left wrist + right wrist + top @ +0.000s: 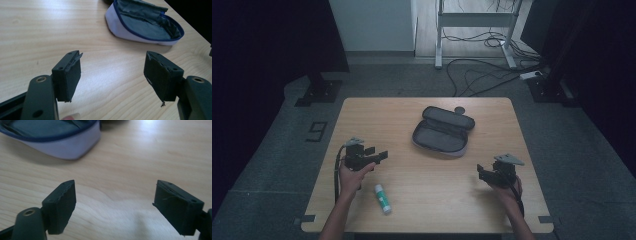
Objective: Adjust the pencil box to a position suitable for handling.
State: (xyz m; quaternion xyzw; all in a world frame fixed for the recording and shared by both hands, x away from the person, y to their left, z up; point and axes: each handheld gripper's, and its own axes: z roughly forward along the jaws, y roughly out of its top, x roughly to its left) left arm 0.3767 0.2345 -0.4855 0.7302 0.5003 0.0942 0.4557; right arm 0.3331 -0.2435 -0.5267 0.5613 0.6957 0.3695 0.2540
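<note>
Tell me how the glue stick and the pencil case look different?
The glue stick is small and thin; the pencil case is much bigger and wide. The glue stick is white with a green label; the pencil case is grey inside with a pale outside and blue edge. The glue stick lies capped near the left gripper; the pencil case lies open mid-table. Both rest on the table, untouched.

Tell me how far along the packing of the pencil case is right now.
Done: the pencil case lies unzipped and open mid-table, and what shows of its inside looks empty. In hand: nothing; the left tool and the right tool both stand open with only bare table between their jaws. Left: the glue stick lies on the wood near the left hand, apparently to be picked up and put in the case.
</note>
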